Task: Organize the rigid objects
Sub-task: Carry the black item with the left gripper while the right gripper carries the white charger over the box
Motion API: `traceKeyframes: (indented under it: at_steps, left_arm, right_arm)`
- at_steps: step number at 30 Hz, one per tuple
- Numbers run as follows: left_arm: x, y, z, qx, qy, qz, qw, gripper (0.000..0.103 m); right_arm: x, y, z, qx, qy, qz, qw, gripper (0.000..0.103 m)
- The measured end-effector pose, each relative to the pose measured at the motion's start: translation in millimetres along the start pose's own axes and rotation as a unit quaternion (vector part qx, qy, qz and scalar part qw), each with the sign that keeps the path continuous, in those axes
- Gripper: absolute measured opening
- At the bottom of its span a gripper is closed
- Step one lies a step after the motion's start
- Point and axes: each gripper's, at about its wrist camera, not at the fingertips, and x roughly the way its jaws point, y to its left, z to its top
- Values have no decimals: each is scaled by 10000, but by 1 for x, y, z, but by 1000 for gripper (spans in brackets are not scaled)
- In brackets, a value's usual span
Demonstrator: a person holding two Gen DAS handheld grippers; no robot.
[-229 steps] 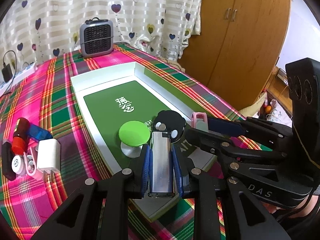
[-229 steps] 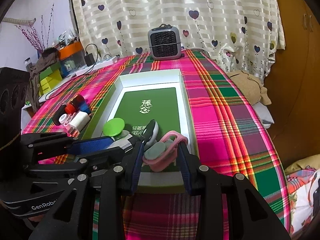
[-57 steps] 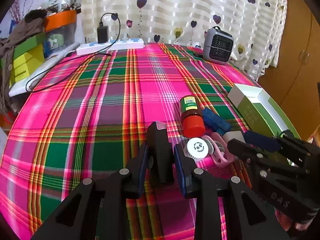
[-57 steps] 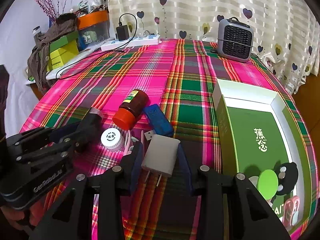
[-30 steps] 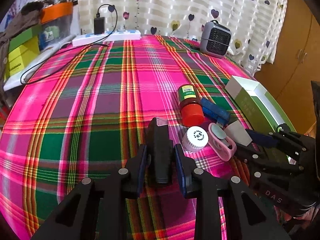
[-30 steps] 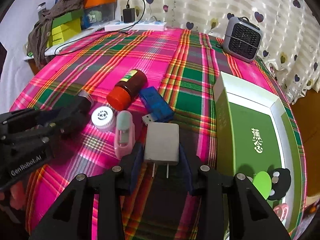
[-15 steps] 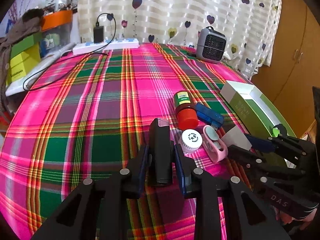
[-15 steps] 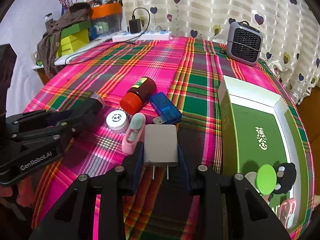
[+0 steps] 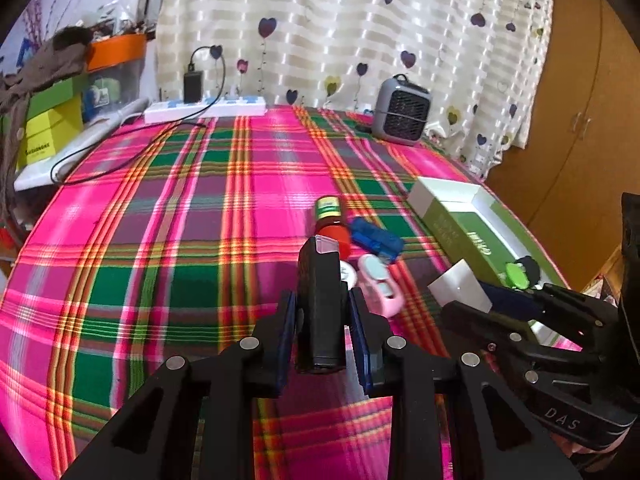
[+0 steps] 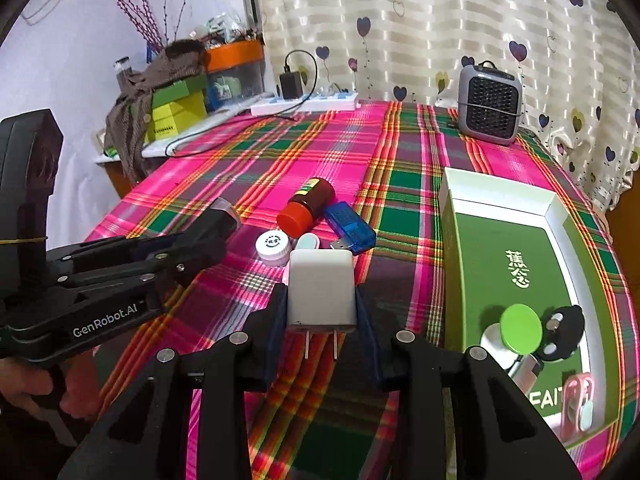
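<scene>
My left gripper point(image 9: 321, 302) is shut on a black rectangular stick with a clear tip point(image 9: 320, 276) and holds it above the plaid cloth. My right gripper point(image 10: 320, 300) is shut on a white plug charger point(image 10: 322, 280), prongs pointing back toward me, also clear of the cloth. On the cloth beyond lie a brown bottle with a red cap point(image 10: 306, 204), a blue USB stick point(image 10: 350, 228), a white round cap point(image 10: 273, 246) and a pink oval item point(image 9: 378, 284). To the right stands the green-and-white box tray point(image 10: 500, 200).
In the tray lie a green disc point(image 10: 520, 328), a black piece point(image 10: 562, 330), a silver lighter and a pink clip point(image 10: 576, 404). A grey heater point(image 10: 490, 104) and a power strip with a cable point(image 10: 304, 104) sit at the far edge. Boxes are stacked off the table's left side.
Both grippers have risen and tilted up with their loads. The charger and the black stick now hang higher over the cloth. The loose items have not moved.
</scene>
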Motion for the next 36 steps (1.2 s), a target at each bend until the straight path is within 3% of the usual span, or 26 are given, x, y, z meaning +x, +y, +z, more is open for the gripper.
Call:
traceKeyframes:
  at_steps: [16, 36]
  left_arm:
    - [-9, -45, -9, 244, -14, -257, 9994, 25]
    - [-11, -57, -7, 313, -59, -475, 9984, 25]
  right_arm:
    - [-28, -18, -14, 135, -307, 124, 9994, 34]
    - [-38, -27, -16, 207, -460, 102, 9987, 35]
